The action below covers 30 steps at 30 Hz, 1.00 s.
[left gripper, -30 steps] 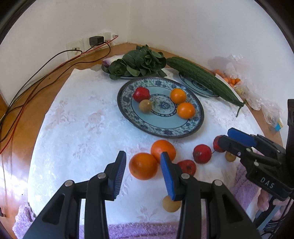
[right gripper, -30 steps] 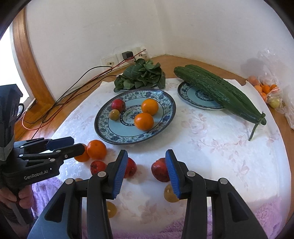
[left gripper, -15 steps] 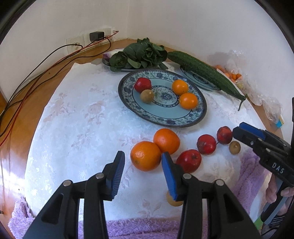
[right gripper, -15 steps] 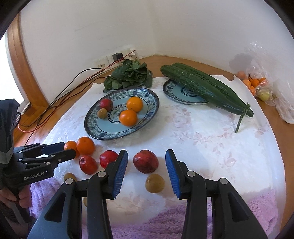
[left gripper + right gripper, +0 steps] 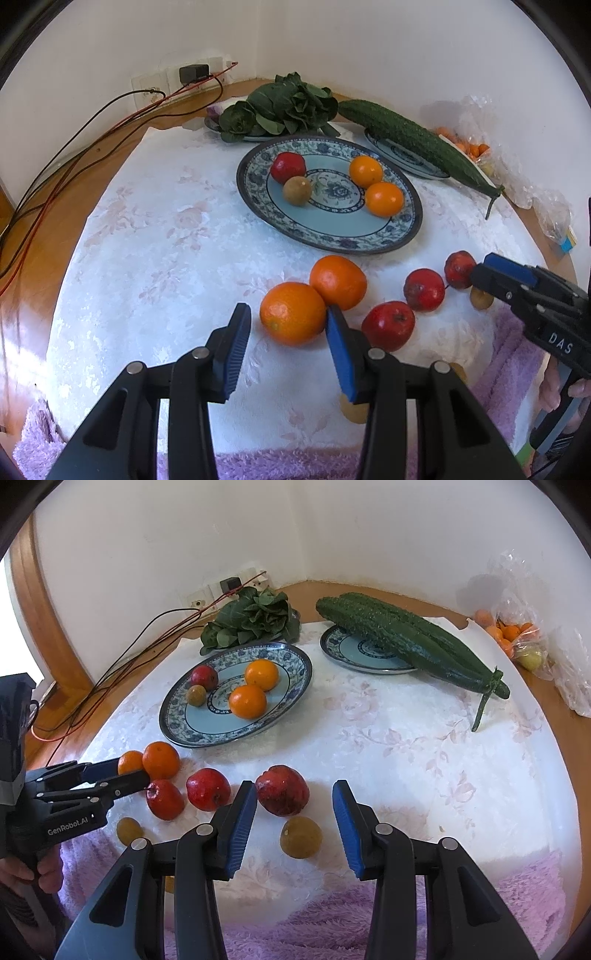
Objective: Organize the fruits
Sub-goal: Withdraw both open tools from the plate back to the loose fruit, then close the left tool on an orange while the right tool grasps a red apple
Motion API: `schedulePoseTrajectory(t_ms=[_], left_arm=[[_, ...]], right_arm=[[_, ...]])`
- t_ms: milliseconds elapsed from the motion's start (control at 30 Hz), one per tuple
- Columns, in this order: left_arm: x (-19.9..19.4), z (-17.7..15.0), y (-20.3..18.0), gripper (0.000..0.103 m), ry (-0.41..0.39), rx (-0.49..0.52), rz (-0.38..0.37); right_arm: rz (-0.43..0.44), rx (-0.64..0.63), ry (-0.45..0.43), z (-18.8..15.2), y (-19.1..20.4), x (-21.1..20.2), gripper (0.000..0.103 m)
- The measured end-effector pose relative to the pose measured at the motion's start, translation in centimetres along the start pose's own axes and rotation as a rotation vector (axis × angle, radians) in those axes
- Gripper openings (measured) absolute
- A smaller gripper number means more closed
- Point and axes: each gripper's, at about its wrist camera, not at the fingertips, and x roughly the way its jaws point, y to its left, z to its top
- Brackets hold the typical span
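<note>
Fruits: loose orange (image 5: 293,313) on table just ahead of left gripper (image 5: 286,334), red apple (image 5: 282,790) ahead of right gripper (image 5: 293,814); both jaws spread, empty.

The big plate (image 5: 410,236) is light blue with a dark blue flower rim. On it sit 2 orange fruits, 1 red, 1 brown. The cloth (image 5: 166,240) is white with pale pink flowers. The towel (image 5: 517,904) is purple. The tool pads (image 5: 240,830) are blue.
</note>
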Motion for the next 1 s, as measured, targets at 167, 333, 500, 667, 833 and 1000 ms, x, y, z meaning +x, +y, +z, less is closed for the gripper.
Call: schedulePoseTrajectory(t_ms=[167,333,500,667,833,1000], left_arm=[[0.0,0.0,0.2,0.045,-0.015,-0.008,-0.006],[-0.1,-0.1,0.3,0.045,-0.027,-0.011,-0.012],[-0.1,-0.1,0.3,0.045,-0.035,-0.008,-0.016],[0.0,-0.3,0.3,0.045,-0.034,-0.012,-0.021],[0.1,-0.4,0.4,0.040,-0.032,-0.016,-0.038],[0.1,-0.4,0.3,0.038,-0.036,-0.008,-0.045]], right_arm=[[0.002,-0.006,0.013,-0.2,0.2,0.6,0.044],[-0.004,-0.010,0.027,-0.3,0.3,1.2,0.044],[-0.004,-0.011,0.042,-0.4,0.5,1.8,0.044],[-0.005,-0.010,0.046,-0.3,0.5,2.0,0.044],[-0.006,-0.010,0.047,-0.3,0.5,2.0,0.044],[-0.008,-0.012,0.046,-0.3,0.5,2.0,0.044]])
